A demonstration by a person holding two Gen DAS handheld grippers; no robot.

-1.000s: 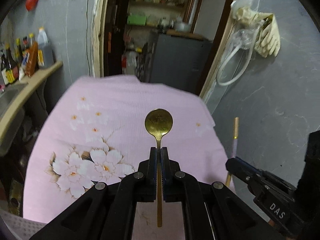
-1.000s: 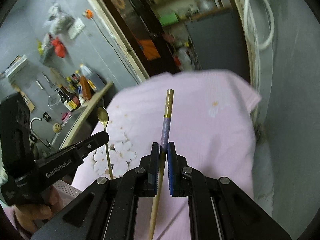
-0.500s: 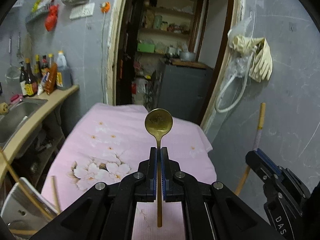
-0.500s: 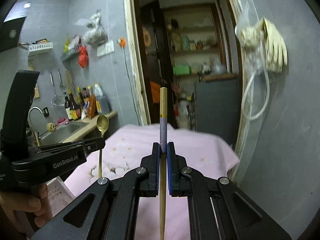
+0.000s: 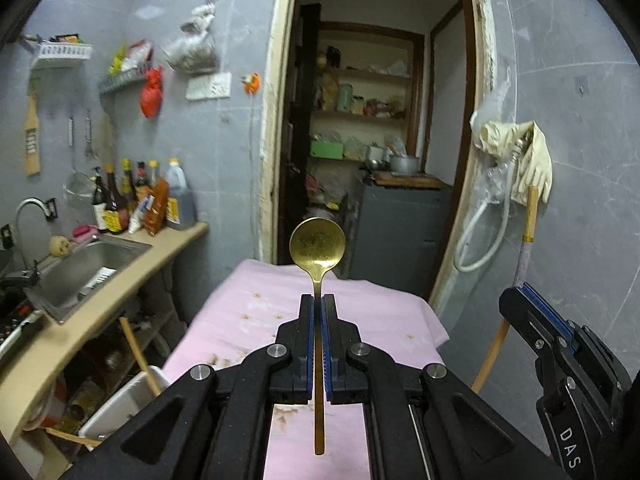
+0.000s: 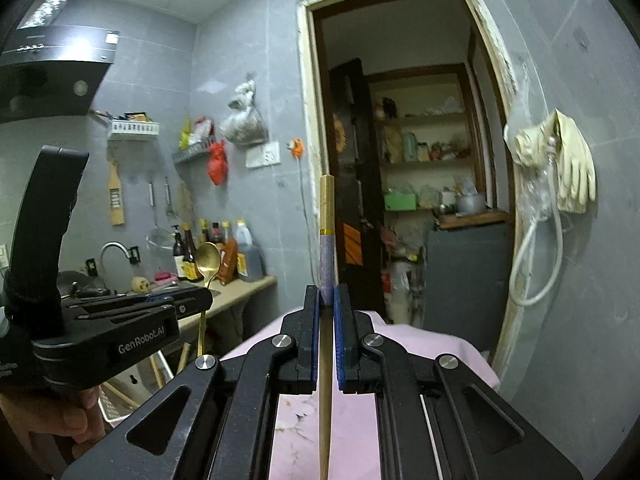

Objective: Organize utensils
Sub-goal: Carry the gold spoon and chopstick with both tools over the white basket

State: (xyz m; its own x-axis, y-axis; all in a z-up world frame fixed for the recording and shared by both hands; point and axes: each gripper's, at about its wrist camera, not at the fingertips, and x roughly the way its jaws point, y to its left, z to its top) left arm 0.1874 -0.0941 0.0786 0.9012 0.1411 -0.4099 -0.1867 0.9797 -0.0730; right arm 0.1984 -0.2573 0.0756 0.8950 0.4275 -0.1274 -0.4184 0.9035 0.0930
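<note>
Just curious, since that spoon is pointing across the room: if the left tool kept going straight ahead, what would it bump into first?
Probably the grey cabinet by the doorway. The left tool, shut on the gold spoon, points over the pink cloth at it. Depth is hard to judge, so the way may be free for a while.

A: Any readable text?
B: Two spots. "GenRobot.AI" in white on the side of the left gripper (image 6: 182, 304), seen from the right wrist view.
A: And the other?
B: "DAS" in white letters on the body of the right gripper (image 5: 520, 298), low at the right edge of the left wrist view; it probably runs on past the frame edge.
A: Bottle labels on the counter?
B: The bottles (image 5: 120, 204) carry yellow labels, too small and blurred to read. Same for the hanging wooden board (image 6: 115, 196), print there but illegible.
</note>
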